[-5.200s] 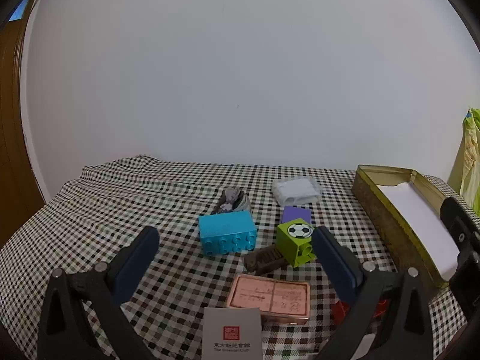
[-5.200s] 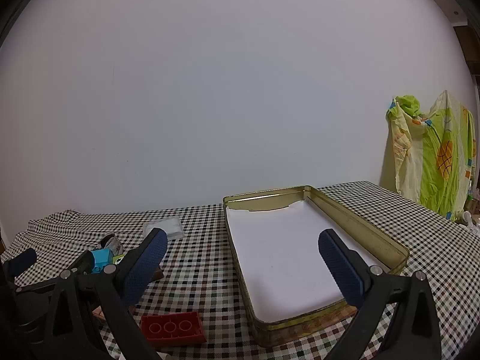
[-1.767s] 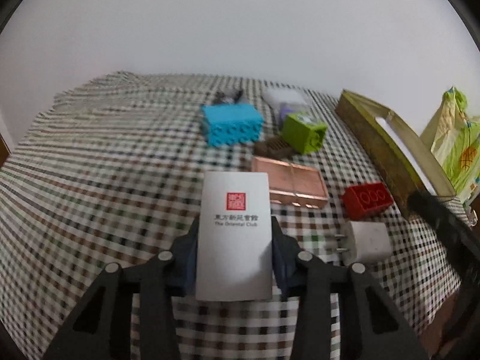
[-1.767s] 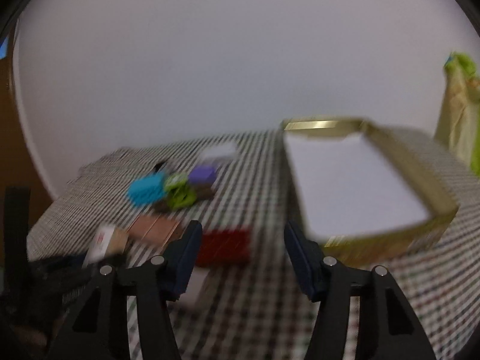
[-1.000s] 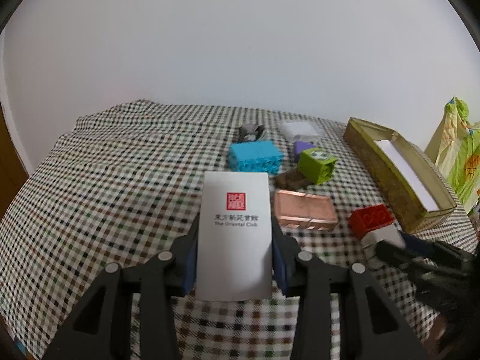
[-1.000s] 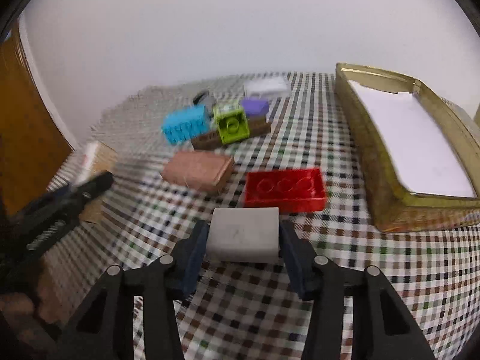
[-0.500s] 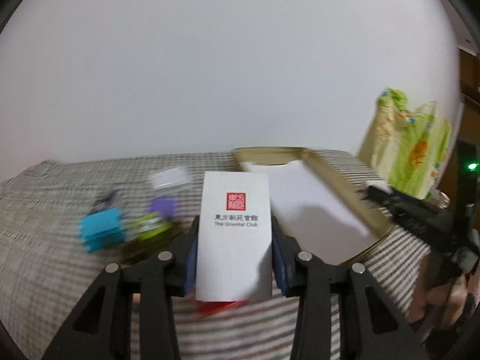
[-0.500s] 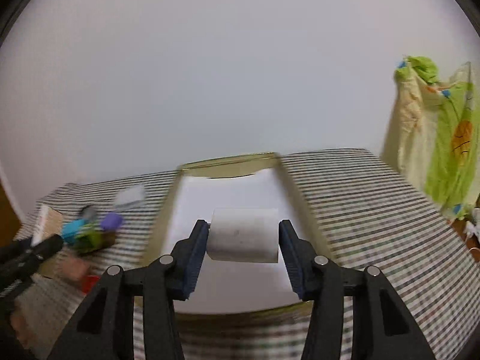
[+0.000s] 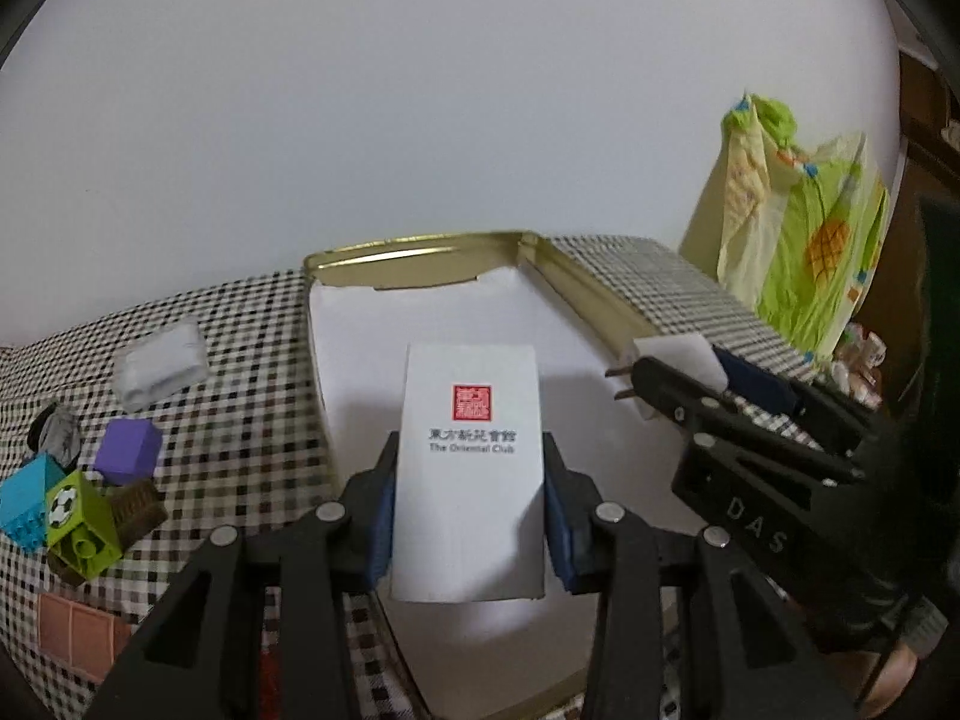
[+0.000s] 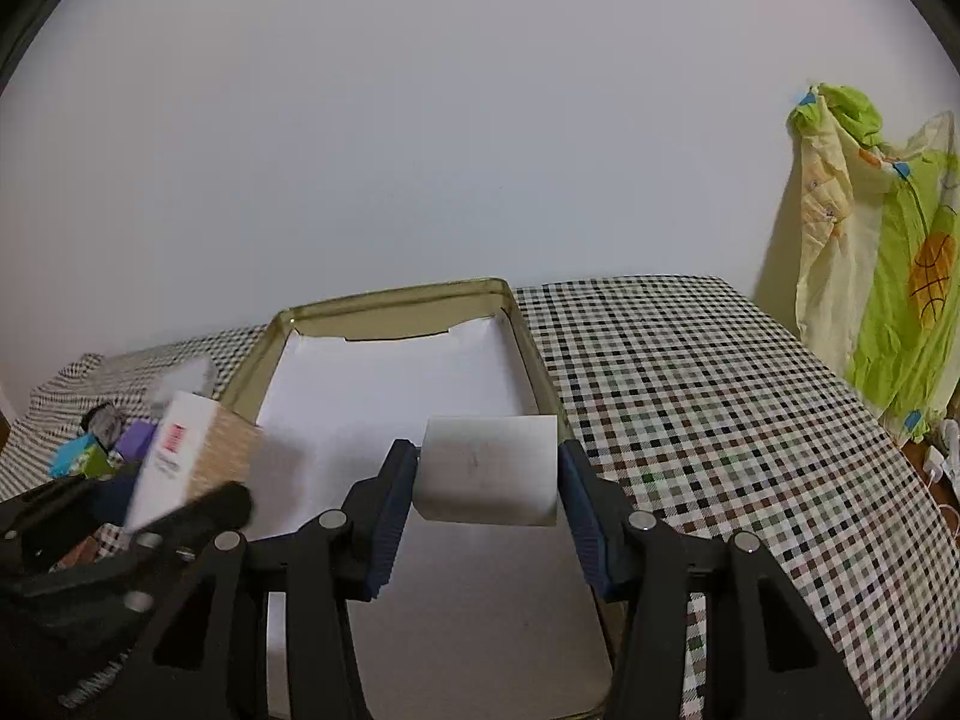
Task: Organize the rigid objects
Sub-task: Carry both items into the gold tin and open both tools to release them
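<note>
gold-rimmed tin tray (image 9: 573,285) with its white liner lies lengthwise under both loads, the left gripper (image 9: 469,501) clamping the white card box (image 9: 471,468) mid-frame, the right gripper (image 10: 487,495) pinching the white charger plug (image 10: 489,469) near the tray's right wall.

One gold rectangular metal tin (image 9: 576,288); one white printed card box (image 9: 469,474); one white plug adapter (image 10: 487,469); one blue, one green (image 9: 81,519) and one purple (image 9: 127,451) toy block; one pink flat tile (image 9: 75,636); two black grippers (image 9: 469,516) (image 10: 487,516).
</note>
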{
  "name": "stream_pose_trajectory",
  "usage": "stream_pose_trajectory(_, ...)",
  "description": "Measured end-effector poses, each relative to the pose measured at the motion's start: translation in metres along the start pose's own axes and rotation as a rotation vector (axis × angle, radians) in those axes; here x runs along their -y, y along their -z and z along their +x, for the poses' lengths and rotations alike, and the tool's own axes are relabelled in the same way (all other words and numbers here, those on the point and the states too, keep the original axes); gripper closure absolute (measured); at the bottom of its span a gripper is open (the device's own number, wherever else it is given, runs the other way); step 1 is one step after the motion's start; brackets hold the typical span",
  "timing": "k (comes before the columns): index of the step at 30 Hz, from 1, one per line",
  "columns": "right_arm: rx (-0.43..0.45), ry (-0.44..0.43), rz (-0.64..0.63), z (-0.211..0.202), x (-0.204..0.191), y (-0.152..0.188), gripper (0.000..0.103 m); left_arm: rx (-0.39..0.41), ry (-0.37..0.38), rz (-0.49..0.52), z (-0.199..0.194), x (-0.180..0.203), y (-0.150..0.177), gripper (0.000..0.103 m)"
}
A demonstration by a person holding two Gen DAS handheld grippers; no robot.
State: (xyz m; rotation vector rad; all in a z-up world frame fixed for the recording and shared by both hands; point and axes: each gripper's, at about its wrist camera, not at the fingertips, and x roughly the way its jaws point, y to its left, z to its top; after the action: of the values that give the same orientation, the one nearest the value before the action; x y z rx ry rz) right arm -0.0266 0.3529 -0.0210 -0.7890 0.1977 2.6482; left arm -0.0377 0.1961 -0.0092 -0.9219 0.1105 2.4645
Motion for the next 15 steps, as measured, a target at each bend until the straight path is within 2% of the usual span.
stream_pose_trajectory(5,-0.051,0.015,-0.025,0.013,-0.004,0.003,0.052,-0.005,-0.029,0.036,0.006,0.01,0.005,0.063)
stream_pose_trajectory(11,-0.044,0.004,0.023,0.013,0.004,0.004,0.052,0.008,-0.033,0.059,0.007,0.012,0.007,0.062)
stream_pose_trajectory(12,-0.046,-0.008,0.026,0.014,0.005,0.004,0.049,0.01,-0.032,0.055,0.006,0.011,0.006,0.061)
stream_pose_trajectory(13,-0.044,-0.026,0.031,0.013,0.005,0.004,0.043,0.016,-0.028,0.048,0.005,0.01,0.006,0.052)
stream_pose_trajectory(14,-0.038,-0.039,0.042,0.012,0.007,0.004,0.038,0.019,-0.026,0.044,0.004,0.009,0.005,0.033)
stream_pose_trajectory(15,-0.034,-0.05,0.05,0.012,0.007,0.004,0.033,0.032,-0.019,0.045,0.002,0.01,0.006,0.027)
